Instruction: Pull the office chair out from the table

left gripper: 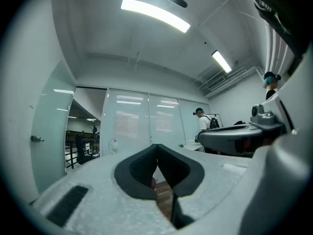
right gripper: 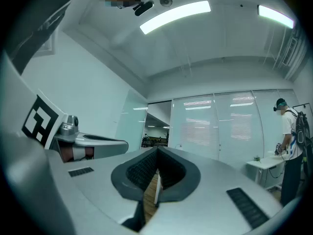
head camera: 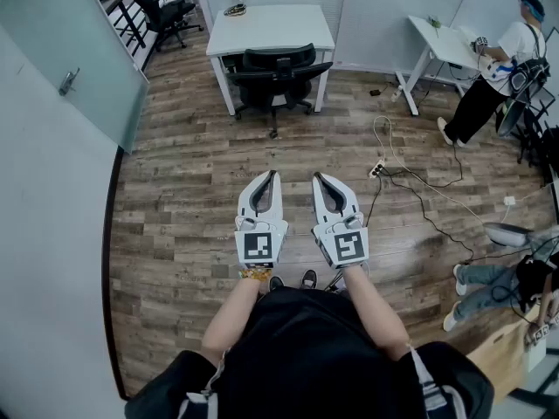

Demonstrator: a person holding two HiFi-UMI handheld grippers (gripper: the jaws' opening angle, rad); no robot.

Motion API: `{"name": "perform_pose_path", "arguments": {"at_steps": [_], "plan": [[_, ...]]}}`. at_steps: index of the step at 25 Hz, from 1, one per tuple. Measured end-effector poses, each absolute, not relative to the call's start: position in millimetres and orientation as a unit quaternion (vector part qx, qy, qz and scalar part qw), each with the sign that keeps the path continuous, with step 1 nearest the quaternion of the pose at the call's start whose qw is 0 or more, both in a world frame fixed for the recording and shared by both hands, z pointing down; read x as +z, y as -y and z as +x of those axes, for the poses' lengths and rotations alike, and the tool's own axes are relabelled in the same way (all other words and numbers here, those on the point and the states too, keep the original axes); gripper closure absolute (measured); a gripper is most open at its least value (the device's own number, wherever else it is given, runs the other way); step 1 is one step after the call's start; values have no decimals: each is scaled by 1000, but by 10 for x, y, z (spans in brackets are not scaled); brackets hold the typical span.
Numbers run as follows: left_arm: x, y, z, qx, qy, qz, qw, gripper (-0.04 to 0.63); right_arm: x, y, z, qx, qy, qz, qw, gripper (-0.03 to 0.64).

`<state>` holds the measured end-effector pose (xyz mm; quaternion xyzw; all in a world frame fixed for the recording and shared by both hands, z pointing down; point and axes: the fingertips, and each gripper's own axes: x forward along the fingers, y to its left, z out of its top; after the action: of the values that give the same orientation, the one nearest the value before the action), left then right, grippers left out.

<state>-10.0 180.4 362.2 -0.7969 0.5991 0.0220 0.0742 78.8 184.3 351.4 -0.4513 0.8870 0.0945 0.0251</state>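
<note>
Both forearms reach forward from the body, side by side and near each other, over the wood floor (head camera: pixel 183 190). The left gripper (head camera: pixel 272 175) and the right gripper (head camera: pixel 317 177) point ahead, about level and a little upward, so their own views look at the ceiling and the far wall. The jaws of each are pressed together and nothing is between them; both grippers are empty. The marker cubes face upward just before the wrists.

The chair (head camera: pixel 275 70) is black and stands well ahead of the grippers, pushed in against the near side of a white table (head camera: pixel 271 26), with its back toward the person and its wheels on the floor. Neither gripper touches it.

At the left is a frosted glass door (head camera: pixel 65 55) with a handle. Behind the table runs a glass wall with blinds. At the right, a second white table (head camera: pixel 447 44) stands near a person in a white shirt (head camera: pixel 498 72). A power strip (head camera: pixel 377 170) and cables (head camera: pixel 428 190) lie on the floor at the right of the grippers. Another person (head camera: pixel 502 282) sits low at the right edge. Long lamps shine on the ceiling.
</note>
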Motion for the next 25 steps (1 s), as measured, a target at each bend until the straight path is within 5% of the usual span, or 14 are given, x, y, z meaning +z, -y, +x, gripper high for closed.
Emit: {"name": "perform_pose_path", "arguments": {"at_steps": [25], "plan": [[3783, -985, -689, 13, -587, -806, 70, 577, 3755, -1008, -141, 88, -901, -424, -9, 614]]}}
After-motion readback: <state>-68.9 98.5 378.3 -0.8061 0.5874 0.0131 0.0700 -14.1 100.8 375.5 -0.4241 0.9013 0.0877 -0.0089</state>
